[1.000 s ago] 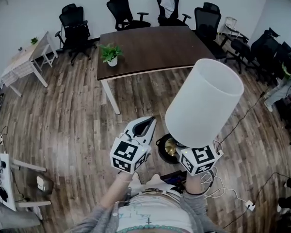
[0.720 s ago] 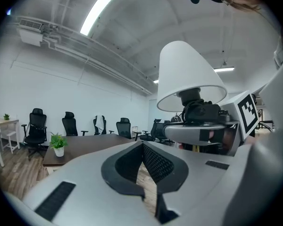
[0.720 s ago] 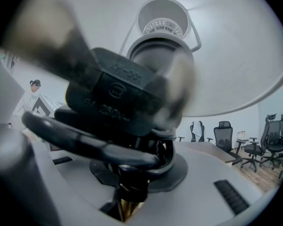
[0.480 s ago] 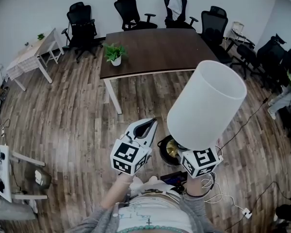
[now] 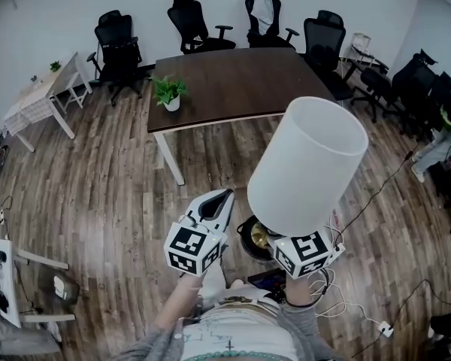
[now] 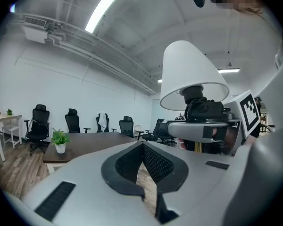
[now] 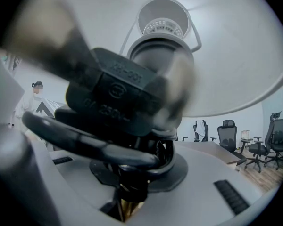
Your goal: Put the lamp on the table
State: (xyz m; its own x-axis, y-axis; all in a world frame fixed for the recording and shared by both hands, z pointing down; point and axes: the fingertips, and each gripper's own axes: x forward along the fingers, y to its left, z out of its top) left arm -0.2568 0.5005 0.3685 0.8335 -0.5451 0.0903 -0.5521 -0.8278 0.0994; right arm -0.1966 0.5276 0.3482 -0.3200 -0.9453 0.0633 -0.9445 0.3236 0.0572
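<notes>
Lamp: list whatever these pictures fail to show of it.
- Base: head view, mostly hidden under the shade.
- Stem: right gripper view, blurred and covered by the plug and cord at the right claw.
- Rim of the shade: right gripper view, cut off by the picture's edges.

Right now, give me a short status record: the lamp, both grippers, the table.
lamp: white-shaded, tilted, carried above the floor
right gripper: shut on the lamp's neck
left gripper: jaws together, empty, beside the lamp
table: dark wood, ahead; lamp not yet on it
potted plant: on the table's near left corner
</notes>
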